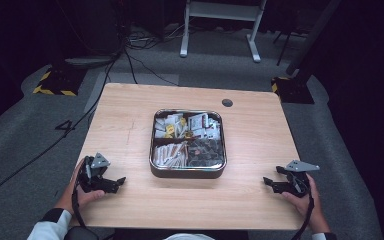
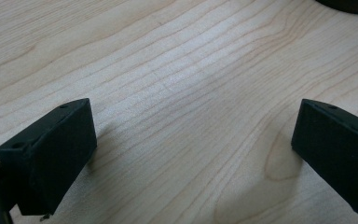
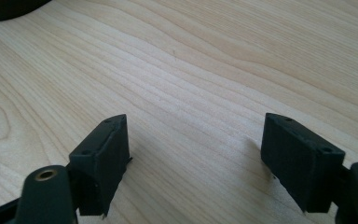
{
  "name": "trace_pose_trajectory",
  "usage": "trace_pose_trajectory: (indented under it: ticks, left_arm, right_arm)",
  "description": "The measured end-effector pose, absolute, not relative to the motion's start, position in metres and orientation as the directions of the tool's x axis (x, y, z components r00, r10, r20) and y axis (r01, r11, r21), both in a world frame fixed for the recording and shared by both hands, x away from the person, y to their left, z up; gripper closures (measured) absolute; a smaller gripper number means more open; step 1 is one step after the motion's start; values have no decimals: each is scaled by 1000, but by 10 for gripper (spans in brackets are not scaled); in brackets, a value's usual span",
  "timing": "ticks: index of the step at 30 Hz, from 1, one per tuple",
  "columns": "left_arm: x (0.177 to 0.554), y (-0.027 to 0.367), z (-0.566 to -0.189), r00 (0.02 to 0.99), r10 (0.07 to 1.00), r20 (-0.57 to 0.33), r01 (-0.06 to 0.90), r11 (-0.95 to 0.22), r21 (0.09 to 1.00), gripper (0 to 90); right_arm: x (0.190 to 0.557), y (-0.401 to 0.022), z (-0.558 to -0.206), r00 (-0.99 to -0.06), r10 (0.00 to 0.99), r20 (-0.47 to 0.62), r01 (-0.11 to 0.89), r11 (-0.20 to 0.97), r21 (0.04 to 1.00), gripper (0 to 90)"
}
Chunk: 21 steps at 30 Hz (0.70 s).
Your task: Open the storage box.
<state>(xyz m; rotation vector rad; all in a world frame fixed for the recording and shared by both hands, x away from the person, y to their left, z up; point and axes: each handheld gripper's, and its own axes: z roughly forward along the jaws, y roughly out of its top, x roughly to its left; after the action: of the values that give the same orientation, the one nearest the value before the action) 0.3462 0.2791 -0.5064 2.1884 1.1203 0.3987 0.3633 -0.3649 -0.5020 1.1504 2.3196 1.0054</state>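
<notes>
Two tools rest low on the wooden surface, one at each near corner, both released with their jaws wide apart and nothing between them. The left tool lies in the person's left hand; the right tool lies in the right hand. Between them, at the middle of the surface, stands a metal tray with compartments full of small packets.

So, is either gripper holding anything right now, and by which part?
Nothing is held. Left gripper and right gripper both have jaws open over bare table.
</notes>
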Motion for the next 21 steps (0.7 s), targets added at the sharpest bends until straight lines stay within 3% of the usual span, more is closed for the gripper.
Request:
trace_pose_trajectory:
  ticks: [11,21]
  left_arm:
    - [345,281,-506,597,802,-23,610,-436,662,1]
    - [345,281,-506,599,800,-22,609,-438,661,1]
  right_arm:
    - [366,-365,-503,-602,799,-9,539,415,733,179]
    - [374,-361,-498,-607,794,-6,573,443,689,184]
